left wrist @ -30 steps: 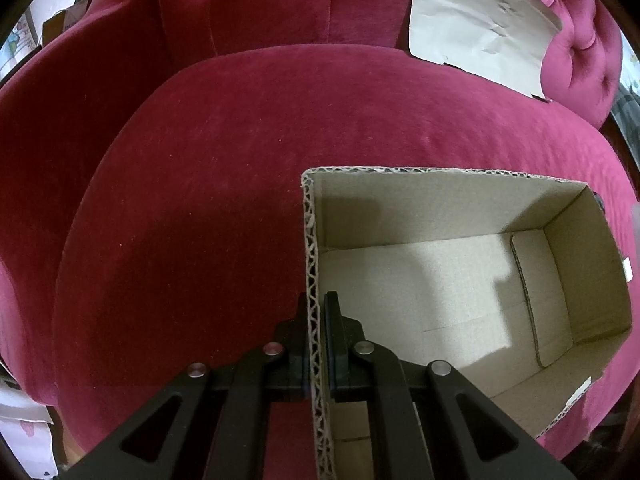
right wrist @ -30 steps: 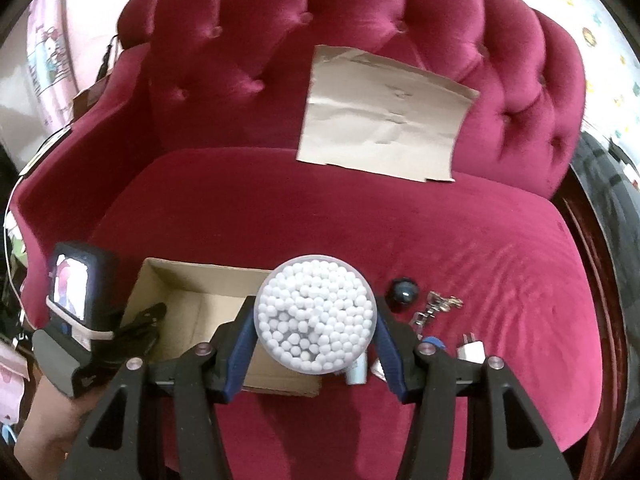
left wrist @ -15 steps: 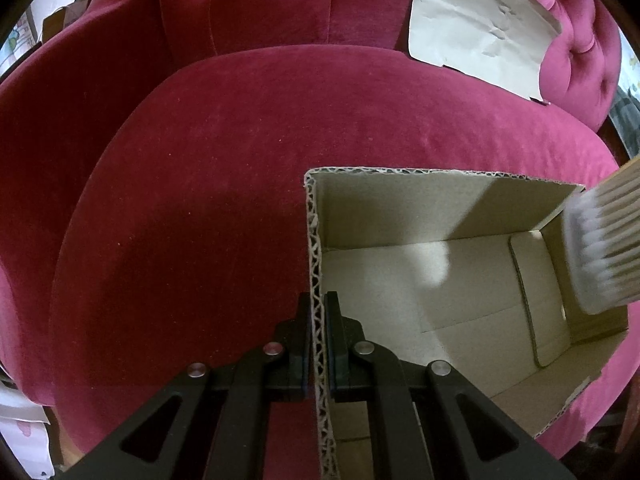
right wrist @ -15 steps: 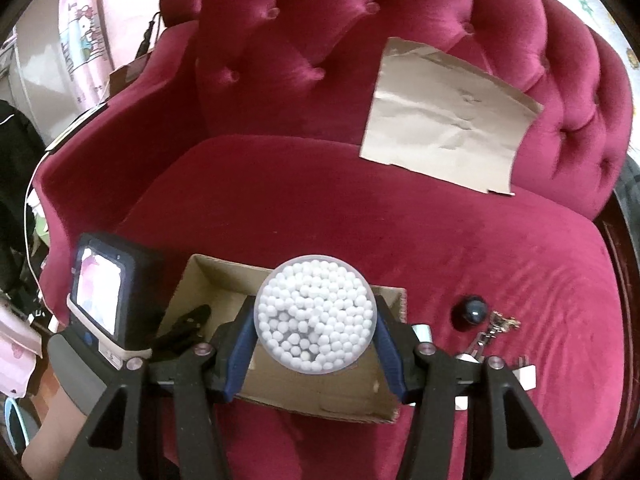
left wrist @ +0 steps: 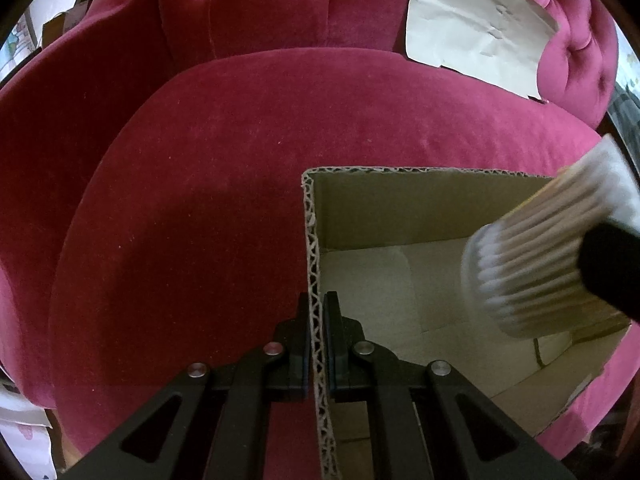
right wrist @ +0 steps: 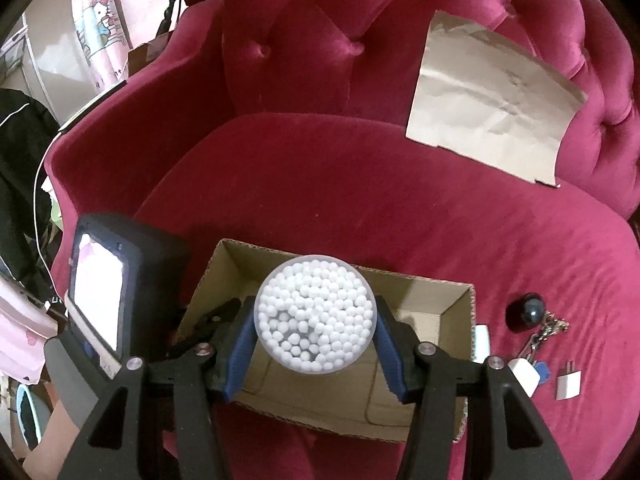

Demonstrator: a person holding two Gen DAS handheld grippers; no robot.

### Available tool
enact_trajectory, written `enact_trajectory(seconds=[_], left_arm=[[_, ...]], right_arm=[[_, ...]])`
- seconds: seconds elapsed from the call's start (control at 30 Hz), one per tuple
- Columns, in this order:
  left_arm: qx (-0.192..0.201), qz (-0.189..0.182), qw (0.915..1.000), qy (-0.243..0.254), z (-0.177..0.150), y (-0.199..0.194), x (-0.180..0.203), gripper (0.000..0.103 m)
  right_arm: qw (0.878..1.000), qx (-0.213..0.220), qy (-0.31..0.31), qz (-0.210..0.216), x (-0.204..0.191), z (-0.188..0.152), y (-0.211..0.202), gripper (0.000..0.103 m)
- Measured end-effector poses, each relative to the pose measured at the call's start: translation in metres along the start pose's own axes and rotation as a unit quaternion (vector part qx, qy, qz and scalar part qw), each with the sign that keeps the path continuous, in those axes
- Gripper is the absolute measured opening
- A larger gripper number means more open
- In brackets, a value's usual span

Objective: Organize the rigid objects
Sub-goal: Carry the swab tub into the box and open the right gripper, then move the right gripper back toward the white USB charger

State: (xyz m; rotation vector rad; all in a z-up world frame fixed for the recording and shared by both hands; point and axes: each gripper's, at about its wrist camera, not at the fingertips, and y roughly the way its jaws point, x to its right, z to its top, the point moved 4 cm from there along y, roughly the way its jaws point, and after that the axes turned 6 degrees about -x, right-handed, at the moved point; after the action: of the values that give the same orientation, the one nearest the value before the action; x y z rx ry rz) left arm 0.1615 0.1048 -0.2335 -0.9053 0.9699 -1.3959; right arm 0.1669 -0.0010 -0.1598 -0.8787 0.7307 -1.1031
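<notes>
Cardboard makes the box [right wrist: 436, 300] that stands on the red sofa [right wrist: 360, 184]. The left tool [left wrist: 318, 320] is clenched on the box's left wall, one finger inside and one outside, so the box is held steady. The right tool [right wrist: 316, 316] grasps a round tub of cotton swabs [right wrist: 316, 316] between its blue pads [right wrist: 240, 344]; the tub lies sideways in the grip, with its clear end toward the camera. In the left view the tub [left wrist: 540, 264] hangs above the right part of the open box, not touching the floor of it.

The step in hand seems to be placing the tub into the box. To do it well, I think the right tool should go lower until the tub is near the bottom and clear of the walls, and only then let go, because a round tub can roll. The left tool should hold the wall firmly meanwhile. Outside the box, on the seat to the right, keys [right wrist: 536, 344], a dark ball [right wrist: 532, 310] and a small white piece [right wrist: 568, 386] wait, probably for their turn.
</notes>
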Motion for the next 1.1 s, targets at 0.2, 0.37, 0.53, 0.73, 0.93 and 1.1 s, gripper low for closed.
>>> enact_trajectory(seconds=[0.2,0.37,0.53,0.73,0.93,1.1], left_arm=[[-0.001,-0.005,1.0000,-0.002,0.000,-0.001,-0.001,0.006],[-0.001,-0.008,1.0000,-0.005,0.000,-0.001,-0.002,0.006],[-0.001,-0.007,1.0000,-0.004,0.000,-0.001,-0.004,0.005],[0.001,-0.006,1.0000,-0.004,0.001,-0.001,-0.004,0.005],[0.001,-0.004,1.0000,-0.004,0.001,-0.001,-0.003,0.005],[0.001,-0.001,1.0000,-0.003,0.001,-0.001,-0.002,0.005]], right_arm=[[1.000,-0.011,0.013,0.012,0.000,0.000,0.011,0.058],[1.000,-0.016,0.020,0.018,0.004,-0.001,0.017,0.058],[1.000,-0.011,0.010,0.025,0.003,0.000,0.017,0.059],[1.000,0.011,0.008,0.009,0.008,0.003,0.008,0.089],[1.000,0.012,0.011,0.004,0.014,0.001,0.007,0.103],[1.000,0.014,0.007,-0.004,0.013,0.001,0.003,0.103]])
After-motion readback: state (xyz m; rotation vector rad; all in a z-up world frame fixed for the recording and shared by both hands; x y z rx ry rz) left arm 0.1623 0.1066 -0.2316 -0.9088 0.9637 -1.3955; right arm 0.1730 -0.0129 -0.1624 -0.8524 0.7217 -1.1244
